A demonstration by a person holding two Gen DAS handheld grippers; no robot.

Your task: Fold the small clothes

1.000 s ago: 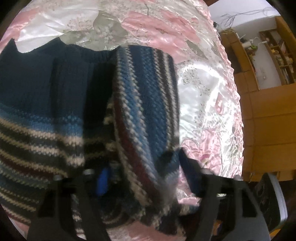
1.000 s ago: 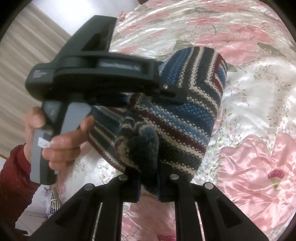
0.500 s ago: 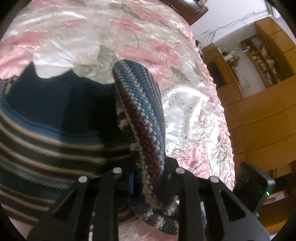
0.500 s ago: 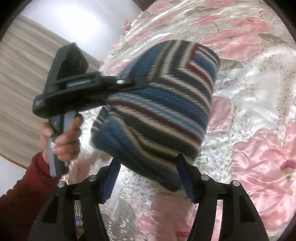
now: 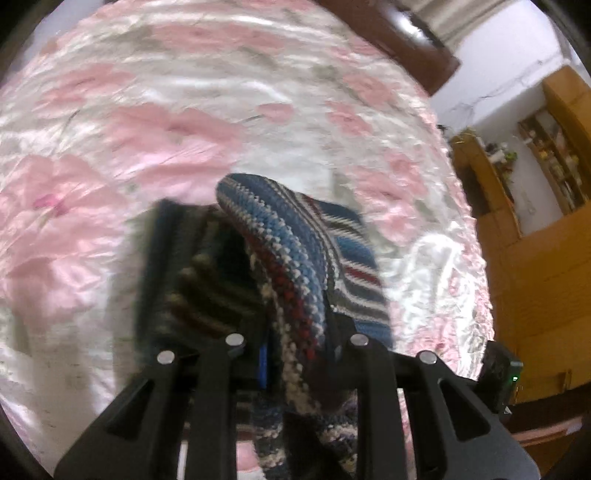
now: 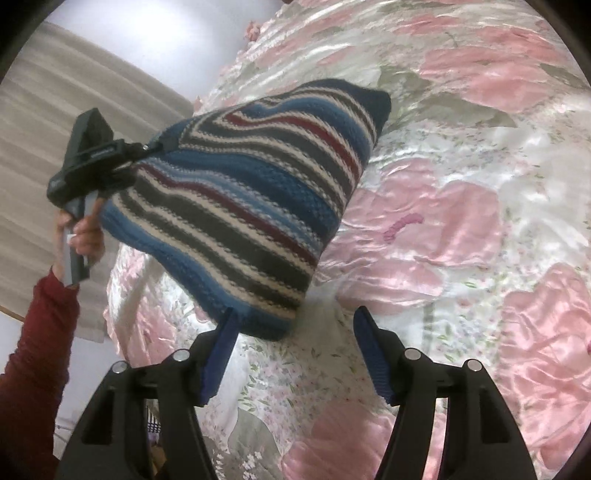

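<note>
A small knitted sweater (image 6: 258, 192) with blue, grey, white and dark red stripes hangs in the air over the bed. My left gripper (image 5: 295, 354) is shut on a bunched fold of the sweater (image 5: 295, 273), which drapes down past its fingers. In the right wrist view that same left gripper (image 6: 99, 162) appears at the left, held by a hand (image 6: 79, 229) in a red sleeve, pinching the sweater's upper corner. My right gripper (image 6: 295, 350) stands open just below the sweater's lower blue hem, with nothing between its blue pads (image 6: 369, 354).
A shiny pink and white floral bedspread (image 6: 461, 229) lies under everything. Wooden shelving and cabinets (image 5: 535, 229) stand to the right of the bed. A dark headboard (image 5: 391, 33) is at the far end. A beige curtain (image 6: 55, 122) hangs behind the raised hand.
My right gripper opened and let go of the sweater, then drew back below its hem. My left gripper closed on the fold and lifted the sweater off the bed.
</note>
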